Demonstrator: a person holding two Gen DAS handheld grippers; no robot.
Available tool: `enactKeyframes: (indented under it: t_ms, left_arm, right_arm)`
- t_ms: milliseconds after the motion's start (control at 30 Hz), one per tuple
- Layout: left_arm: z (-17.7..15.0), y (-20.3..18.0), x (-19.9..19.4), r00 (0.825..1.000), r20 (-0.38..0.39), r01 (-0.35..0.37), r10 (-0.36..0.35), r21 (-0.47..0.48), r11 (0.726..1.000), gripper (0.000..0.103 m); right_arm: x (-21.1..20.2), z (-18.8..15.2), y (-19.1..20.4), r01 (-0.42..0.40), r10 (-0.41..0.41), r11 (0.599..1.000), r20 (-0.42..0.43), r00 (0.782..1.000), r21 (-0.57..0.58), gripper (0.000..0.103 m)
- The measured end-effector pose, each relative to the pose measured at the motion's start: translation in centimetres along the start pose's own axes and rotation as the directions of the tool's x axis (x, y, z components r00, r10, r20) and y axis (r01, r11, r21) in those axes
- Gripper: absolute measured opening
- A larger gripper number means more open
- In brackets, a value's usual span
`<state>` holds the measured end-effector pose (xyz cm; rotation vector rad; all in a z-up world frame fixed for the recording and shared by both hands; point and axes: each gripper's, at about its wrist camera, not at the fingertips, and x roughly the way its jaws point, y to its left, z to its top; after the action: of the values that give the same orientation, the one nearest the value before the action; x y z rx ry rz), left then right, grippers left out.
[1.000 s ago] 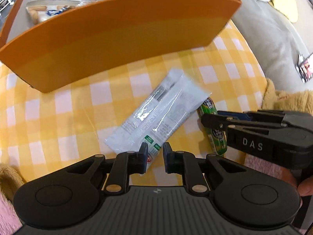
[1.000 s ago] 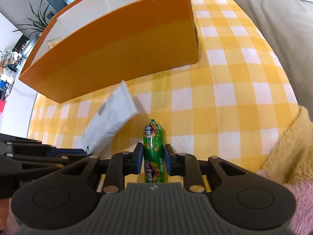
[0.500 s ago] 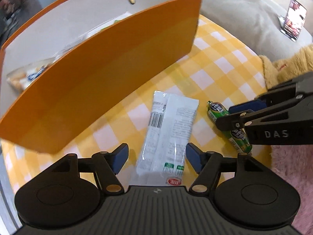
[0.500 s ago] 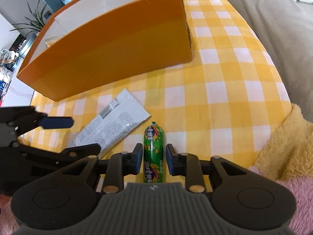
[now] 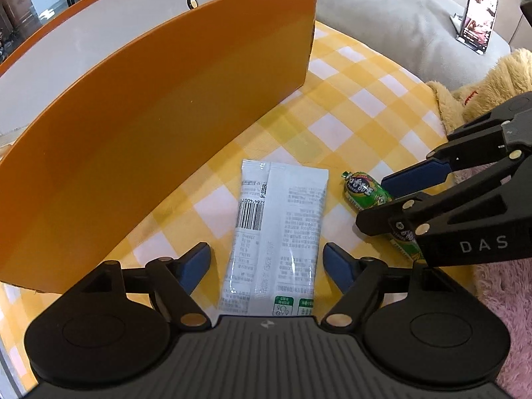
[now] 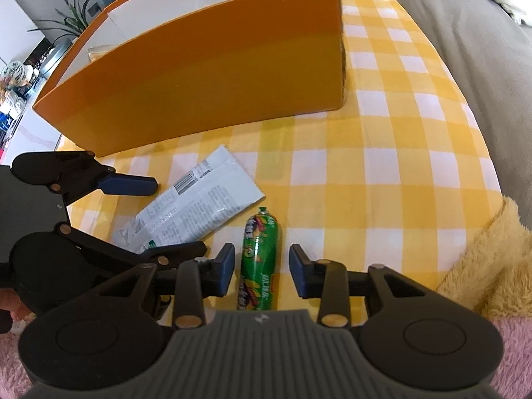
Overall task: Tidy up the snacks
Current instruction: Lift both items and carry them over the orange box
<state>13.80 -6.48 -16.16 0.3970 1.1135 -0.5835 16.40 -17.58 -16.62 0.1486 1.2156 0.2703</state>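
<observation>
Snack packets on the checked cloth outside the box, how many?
2: a flat white plastic packet between the left fingers, a green tube-shaped snack stick between the right fingers. The box may hide more.

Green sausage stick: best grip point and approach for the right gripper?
Grip the green sausage stick mid-body, across its narrow width, coming from its near end along its length. It lies flat on the checked cloth, already between the open right gripper fingers.

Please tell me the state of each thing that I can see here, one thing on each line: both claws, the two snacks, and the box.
left claw: open, astride the white packet, not gripping
right claw: open, astride the green sausage, not gripping
white packet: sealed, flat on the cloth, barcode side up
green sausage: wrapped, lying on the cloth
orange box: open-topped, upright
phone: propped upright, screen on
</observation>
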Motion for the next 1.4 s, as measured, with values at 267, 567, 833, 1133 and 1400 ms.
enactKeyframes:
  t_ms: [267,567,833,1133,1400]
  left_arm:
    - [0.3,-0.2,-0.4,1.0,-0.012,-0.001,0.001,-0.025,1.0,0.06]
    - [0.3,0.1,-0.9,0.998,-0.021,-0.064,0.062,-0.142,0.988,0.055]
    - [0.1,0.2,-4.5,0.997,0.024,-0.063,0.07,-0.227,0.972,0.054]
    - [0.1,0.6,-10.3,0.985,0.157,-0.023,0.074,-0.304,0.952,0.054]
    - [1.5,2.2,-14.9,0.952,0.276,-0.024,0.129,-0.356,0.934,0.054]
  right_arm:
    - [-0.1,-0.3,0.5,0.038,-0.038,0.999,0.01,0.999,-0.036,0.027]
    - [-0.2,-0.3,0.4,0.04,-0.04,0.999,0.017,0.999,-0.018,0.021]
    - [-1.4,-0.3,0.5,0.036,-0.035,0.999,0.046,0.998,-0.011,0.02]
    - [-4.8,0.5,1.3,0.02,-0.019,1.0,0.126,0.992,-0.005,0.019]
    - [-9.6,2.4,2.4,0.017,-0.009,0.999,0.261,0.965,-0.027,0.019]
